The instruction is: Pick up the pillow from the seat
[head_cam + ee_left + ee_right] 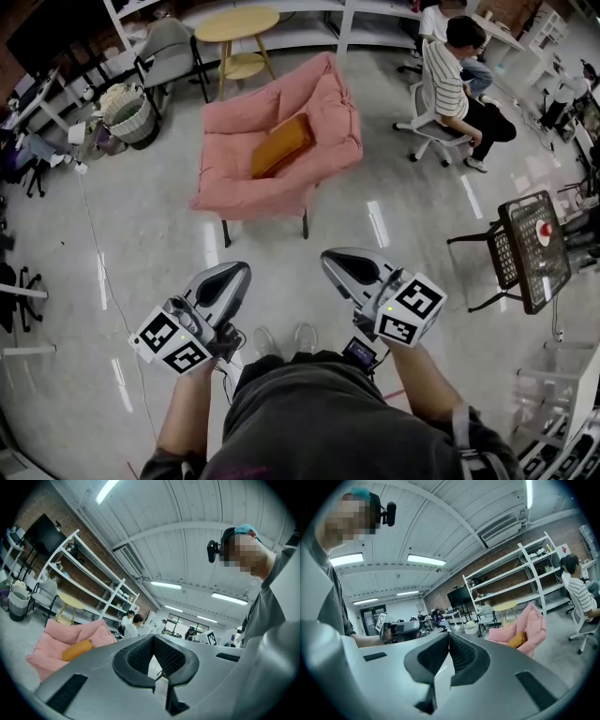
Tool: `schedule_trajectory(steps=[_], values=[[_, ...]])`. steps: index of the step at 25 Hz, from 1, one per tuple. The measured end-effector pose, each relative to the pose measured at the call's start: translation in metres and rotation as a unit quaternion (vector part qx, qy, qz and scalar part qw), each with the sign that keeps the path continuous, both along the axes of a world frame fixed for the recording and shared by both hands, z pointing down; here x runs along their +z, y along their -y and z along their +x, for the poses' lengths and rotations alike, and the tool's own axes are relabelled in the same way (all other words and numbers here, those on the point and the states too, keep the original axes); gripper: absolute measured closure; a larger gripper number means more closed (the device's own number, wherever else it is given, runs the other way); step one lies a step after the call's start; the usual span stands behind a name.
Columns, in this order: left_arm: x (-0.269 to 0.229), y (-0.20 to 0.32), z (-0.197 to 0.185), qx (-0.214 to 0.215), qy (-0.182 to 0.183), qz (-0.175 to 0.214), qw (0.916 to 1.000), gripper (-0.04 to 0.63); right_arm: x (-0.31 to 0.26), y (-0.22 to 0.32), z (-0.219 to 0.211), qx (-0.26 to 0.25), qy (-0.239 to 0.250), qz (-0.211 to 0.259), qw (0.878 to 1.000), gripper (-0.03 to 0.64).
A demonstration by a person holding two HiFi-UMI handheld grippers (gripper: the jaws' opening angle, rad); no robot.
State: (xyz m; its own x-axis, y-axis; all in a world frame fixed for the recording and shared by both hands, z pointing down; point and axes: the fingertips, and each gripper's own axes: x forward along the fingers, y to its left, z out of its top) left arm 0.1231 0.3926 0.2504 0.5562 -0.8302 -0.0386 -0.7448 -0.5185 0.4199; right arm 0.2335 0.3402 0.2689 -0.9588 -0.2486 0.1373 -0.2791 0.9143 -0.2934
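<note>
I hold my left tongs (236,270) and my right tongs (333,257) low in front of my body, side by side with a gap between them. Both point about level toward the pink chair (230,131). In the left gripper view the two dark ribbed tips are pressed together at the front and nothing stands between them. In the right gripper view it is the same: the tips meet and they pinch nothing.

The pillow (279,143) is orange and long. It lies on the seat of the pink chair, set diagonally, with its upper end leaning against the soft back. It is well apart from both tongs, and a stretch of shiny grey floor (281,239) lies between us. From the left tongs the pillow shows low at the left side, from the right tongs at the right side.

Behind the chair stands a round yellow table (237,23). A woven basket (131,120) stands to the left of the chair. To the right a person (450,75) in a striped shirt sits on a white office chair (427,122). A black wire rack (534,253) stands near my right side. A tall white shelf (525,569) runs along the brick wall.
</note>
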Motion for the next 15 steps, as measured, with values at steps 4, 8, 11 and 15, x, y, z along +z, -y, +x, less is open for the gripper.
schedule_trajectory(steps=[4, 8, 11, 15], values=[[0.002, 0.001, 0.005, -0.004, -0.001, 0.000, 1.0000, 0.584, 0.001, 0.001, 0.006, 0.000, -0.001, 0.000, 1.000, 0.601], [0.004, 0.003, 0.014, -0.006, -0.002, 0.000, 1.0000, 0.584, 0.004, 0.005, 0.018, 0.002, 0.000, -0.003, 1.000, 0.601], [0.005, 0.005, 0.020, -0.008, -0.002, -0.002, 1.0000, 0.584, 0.005, 0.009, 0.026, 0.003, 0.001, -0.006, 1.000, 0.601], [0.006, 0.007, 0.024, -0.010, -0.001, -0.005, 0.9999, 0.584, 0.008, 0.013, 0.031, 0.004, 0.003, -0.012, 1.000, 0.601]])
